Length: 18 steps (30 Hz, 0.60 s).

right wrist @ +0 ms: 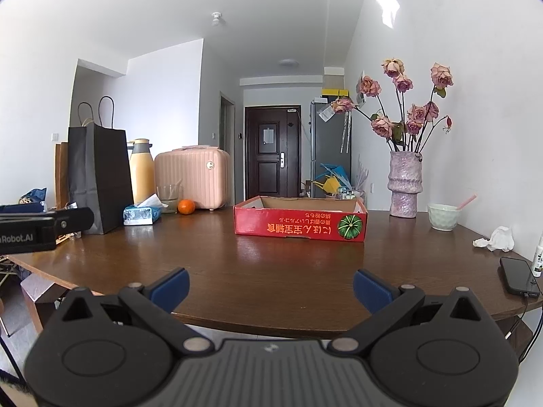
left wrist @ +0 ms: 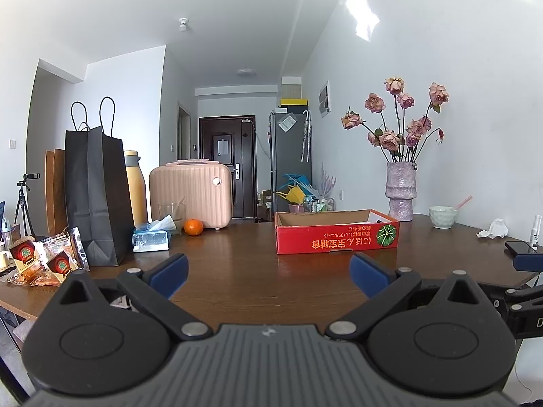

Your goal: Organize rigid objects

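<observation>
A red cardboard box [left wrist: 336,237] with an open top stands on the brown wooden table [left wrist: 244,271]; it also shows in the right wrist view [right wrist: 300,225]. An orange [left wrist: 193,227] lies left of it, next to a tissue box [left wrist: 151,237]. My left gripper [left wrist: 268,274] is open and empty, low over the table's near part, well short of the box. My right gripper [right wrist: 271,291] is open and empty at the table's near edge. The left gripper's body [right wrist: 40,225] shows at the left of the right wrist view.
A black paper bag [left wrist: 98,196], yellow flask [left wrist: 135,190], pink case [left wrist: 191,196] and snack packets [left wrist: 44,261] stand at the left. A vase of roses [left wrist: 402,190], a bowl [left wrist: 441,217], crumpled tissue [left wrist: 493,229], a phone [right wrist: 519,276] and a small bottle [right wrist: 538,257] are at the right.
</observation>
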{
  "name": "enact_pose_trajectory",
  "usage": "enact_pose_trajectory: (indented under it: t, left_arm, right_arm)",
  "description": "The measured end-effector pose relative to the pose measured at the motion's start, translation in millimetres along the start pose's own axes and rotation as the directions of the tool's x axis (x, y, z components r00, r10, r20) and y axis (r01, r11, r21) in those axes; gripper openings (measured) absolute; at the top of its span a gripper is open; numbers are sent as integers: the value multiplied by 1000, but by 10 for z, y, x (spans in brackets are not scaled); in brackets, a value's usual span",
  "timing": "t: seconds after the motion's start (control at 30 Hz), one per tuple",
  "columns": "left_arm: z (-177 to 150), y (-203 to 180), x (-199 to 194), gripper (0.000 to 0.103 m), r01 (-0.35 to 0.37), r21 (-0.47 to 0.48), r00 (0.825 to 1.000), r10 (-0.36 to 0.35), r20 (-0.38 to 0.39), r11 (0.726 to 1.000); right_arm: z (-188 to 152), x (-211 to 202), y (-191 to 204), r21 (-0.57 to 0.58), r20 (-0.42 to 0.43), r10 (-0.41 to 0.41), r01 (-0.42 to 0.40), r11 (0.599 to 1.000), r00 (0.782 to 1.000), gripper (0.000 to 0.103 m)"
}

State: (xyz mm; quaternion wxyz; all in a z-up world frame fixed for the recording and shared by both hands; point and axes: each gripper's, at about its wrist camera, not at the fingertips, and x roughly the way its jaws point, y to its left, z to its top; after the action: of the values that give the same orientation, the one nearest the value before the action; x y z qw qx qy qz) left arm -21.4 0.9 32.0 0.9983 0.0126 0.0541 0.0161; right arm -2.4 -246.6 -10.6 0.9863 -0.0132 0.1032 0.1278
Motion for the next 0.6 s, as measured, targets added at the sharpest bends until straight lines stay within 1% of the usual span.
enact_pose_trajectory:
  t: [0.6]
  left_arm:
    - [2, 10, 7, 103, 4, 2, 1000, -4, -4, 1000]
  right_arm:
    - [-13, 9, -6, 6, -3, -1, 1, 1000, 1000, 103]
